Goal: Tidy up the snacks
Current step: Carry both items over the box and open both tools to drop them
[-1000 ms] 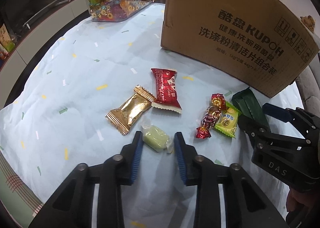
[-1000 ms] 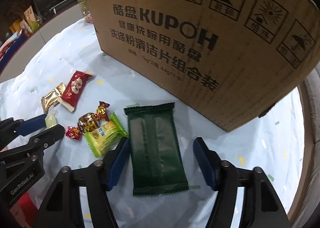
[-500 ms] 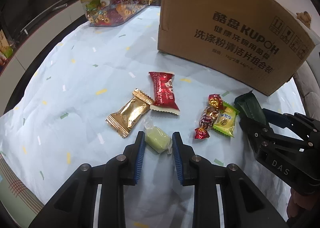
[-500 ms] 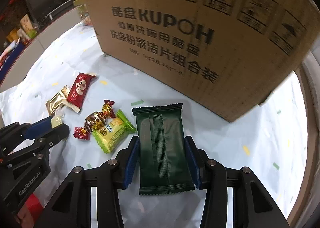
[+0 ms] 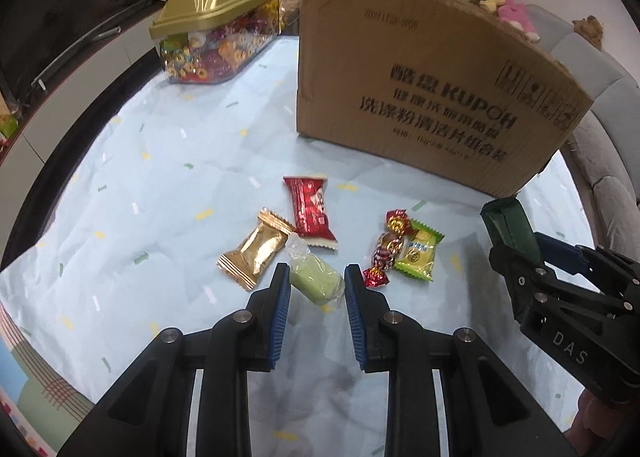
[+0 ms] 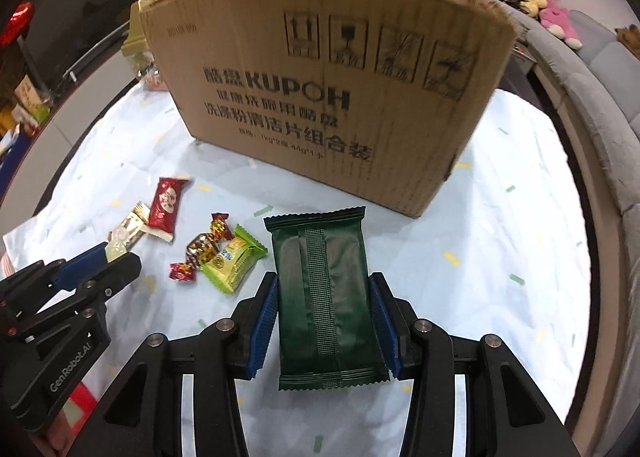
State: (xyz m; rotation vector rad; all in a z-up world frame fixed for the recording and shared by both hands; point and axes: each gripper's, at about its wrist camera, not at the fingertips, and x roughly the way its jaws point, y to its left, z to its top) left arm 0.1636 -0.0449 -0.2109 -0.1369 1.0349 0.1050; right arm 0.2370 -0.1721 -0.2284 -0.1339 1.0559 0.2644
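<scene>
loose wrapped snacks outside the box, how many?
6. Pale green candy in the left hand-held gripper, dark green pack in the right hand-held gripper; gold, red, twist-wrapped, yellow-green on the cloth. Box contents hidden.

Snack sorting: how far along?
Nothing visibly stowed yet. In hand: left gripper clamps the pale green wrapped candy; right gripper clamps the dark green foil packet. Left on the cloth: gold sachet, red packet, red-gold twist candy, yellow-green packet.

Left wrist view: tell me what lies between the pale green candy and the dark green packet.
Left wrist view: a red-gold twist-wrapped candy and a yellow-green square packet, side by side on the pale blue cloth.
</scene>
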